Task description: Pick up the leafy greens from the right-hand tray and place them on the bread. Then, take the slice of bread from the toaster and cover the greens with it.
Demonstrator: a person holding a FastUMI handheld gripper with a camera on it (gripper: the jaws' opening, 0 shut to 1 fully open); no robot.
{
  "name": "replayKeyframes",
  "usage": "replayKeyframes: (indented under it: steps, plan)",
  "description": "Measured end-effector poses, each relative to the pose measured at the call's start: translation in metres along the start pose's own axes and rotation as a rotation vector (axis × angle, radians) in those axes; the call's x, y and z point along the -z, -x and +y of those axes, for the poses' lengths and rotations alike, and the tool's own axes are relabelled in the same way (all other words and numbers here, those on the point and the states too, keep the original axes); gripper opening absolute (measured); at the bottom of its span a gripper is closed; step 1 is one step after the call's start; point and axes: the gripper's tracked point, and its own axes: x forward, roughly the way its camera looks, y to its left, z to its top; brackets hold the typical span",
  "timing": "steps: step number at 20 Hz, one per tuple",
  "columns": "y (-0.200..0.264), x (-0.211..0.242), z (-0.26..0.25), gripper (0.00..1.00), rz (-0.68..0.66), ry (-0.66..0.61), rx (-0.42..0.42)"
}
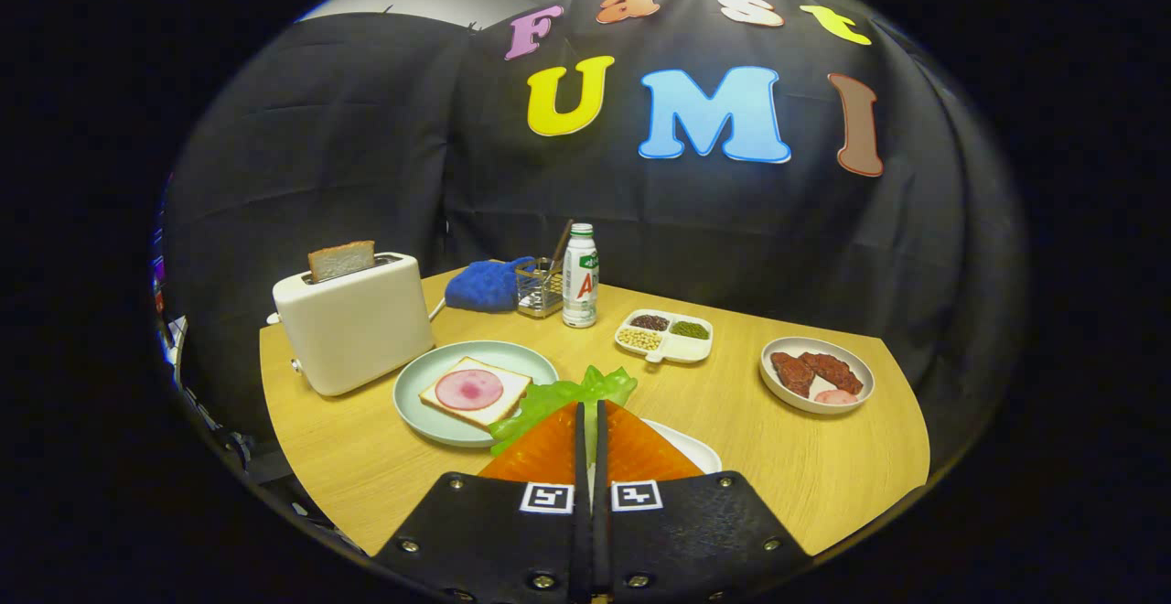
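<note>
Fisheye atop hand-held gripper (590,407), facing table (805,467)

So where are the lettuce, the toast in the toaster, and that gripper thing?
Leafy greens (549,396): gripper view, on the leaf showing left of the fingers.
Slice of bread (341,260): gripper view, its face above the toaster slot.
Gripper (591,416): gripper view, between its fingertips, closed on the greens.
</note>
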Motion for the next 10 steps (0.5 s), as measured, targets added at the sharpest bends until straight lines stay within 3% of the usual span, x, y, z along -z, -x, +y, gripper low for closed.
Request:
replayKeyframes:
  steps: [10]
  plan:
    - [-0.045,-0.022,0.068,0.01,-0.024,-0.004,-0.104]
